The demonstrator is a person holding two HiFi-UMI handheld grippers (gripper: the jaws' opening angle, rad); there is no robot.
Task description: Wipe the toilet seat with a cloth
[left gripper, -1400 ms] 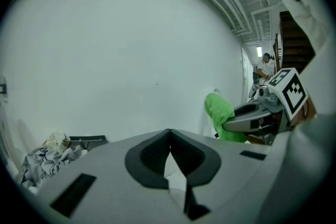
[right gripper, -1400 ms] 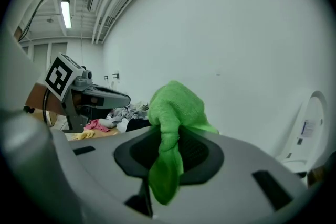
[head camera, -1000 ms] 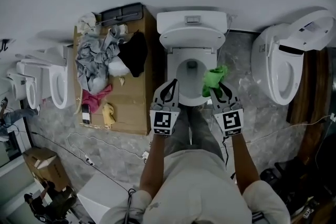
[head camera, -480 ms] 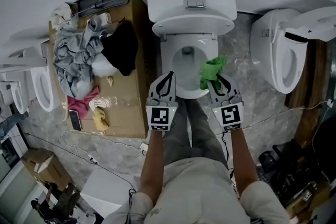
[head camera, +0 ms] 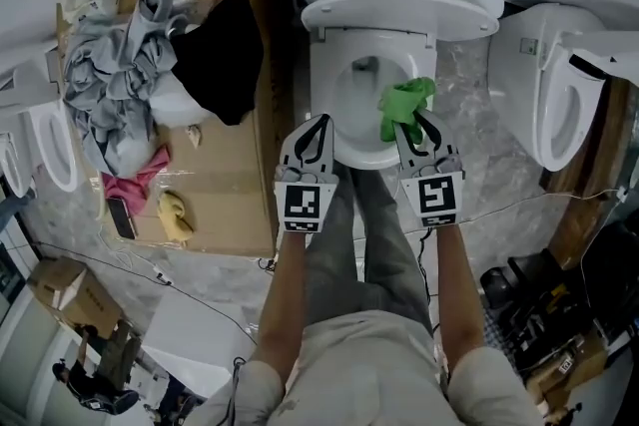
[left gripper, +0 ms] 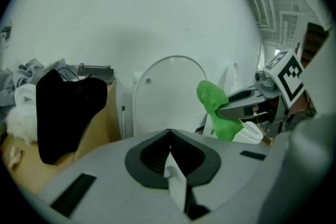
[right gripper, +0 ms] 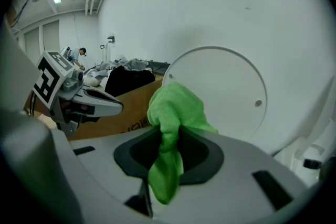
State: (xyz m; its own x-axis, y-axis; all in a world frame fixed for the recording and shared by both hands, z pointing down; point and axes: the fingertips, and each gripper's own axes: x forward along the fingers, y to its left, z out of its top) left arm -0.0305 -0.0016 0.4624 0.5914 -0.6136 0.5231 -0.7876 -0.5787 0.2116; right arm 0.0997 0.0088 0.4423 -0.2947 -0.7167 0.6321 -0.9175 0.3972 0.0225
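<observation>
Both forearms – left (head camera: 288,304) and right (head camera: 445,289) – reach forward and down from the torso, roughly parallel, toward the front rim of the toilet (head camera: 324,75). The left gripper (head camera: 320,121) hangs at the rim's front-left edge, its jaw tips meeting with nothing gripped, its marker cube (head camera: 303,206) facing up. The right gripper (head camera: 410,125) sits level with it over the front-right of the rim, jaws clamped on a green cloth (head camera: 403,103) that bunches past the tips and trails down between them. The two grippers are near each other but apart – both point toward the toilet's raised lid. The legs (head camera: 364,234) stand just in front of the toilet.
</observation>
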